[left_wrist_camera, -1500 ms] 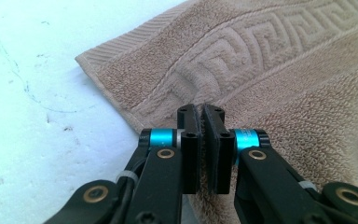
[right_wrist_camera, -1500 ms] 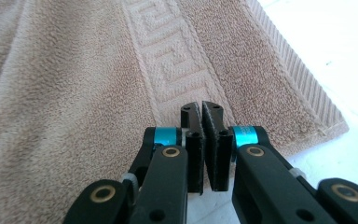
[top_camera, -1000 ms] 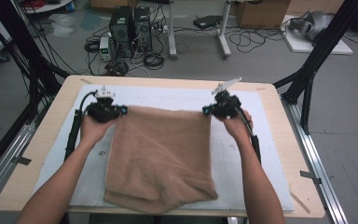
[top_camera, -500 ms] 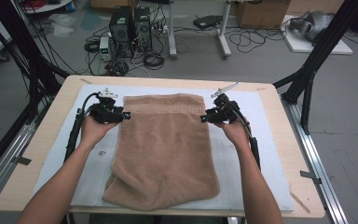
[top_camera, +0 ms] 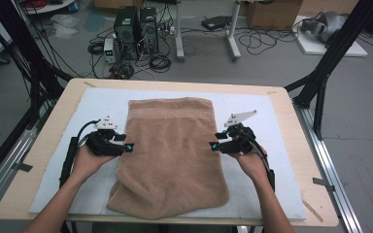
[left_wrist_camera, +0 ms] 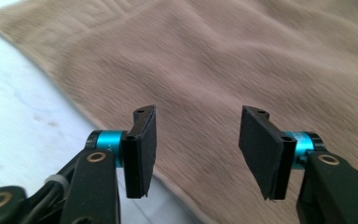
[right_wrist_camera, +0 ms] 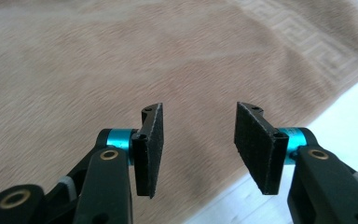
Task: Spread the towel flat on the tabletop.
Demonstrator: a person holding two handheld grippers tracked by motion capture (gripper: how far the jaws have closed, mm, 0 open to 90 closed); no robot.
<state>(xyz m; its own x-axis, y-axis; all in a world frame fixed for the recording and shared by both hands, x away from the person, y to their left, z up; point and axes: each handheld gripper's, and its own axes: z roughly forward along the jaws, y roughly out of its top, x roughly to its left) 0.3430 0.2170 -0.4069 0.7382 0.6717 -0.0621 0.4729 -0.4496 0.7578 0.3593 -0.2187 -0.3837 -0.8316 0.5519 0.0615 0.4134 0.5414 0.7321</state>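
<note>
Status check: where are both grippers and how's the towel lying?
Left gripper and right gripper open, jaws just opened, nothing between them, at the towel's side edges. Brown towel flat on white mat, near end rumpled. Nothing in the way.

Black tool (left_wrist_camera: 196,154) pads, teal collars

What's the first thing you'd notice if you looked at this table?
A big brown towel lies spread down the middle of the white mat on the table. A left gripper and a right gripper sit at its two long edges, jaws open and holding nothing. Computers and tangled cables crowd the floor behind.
</note>
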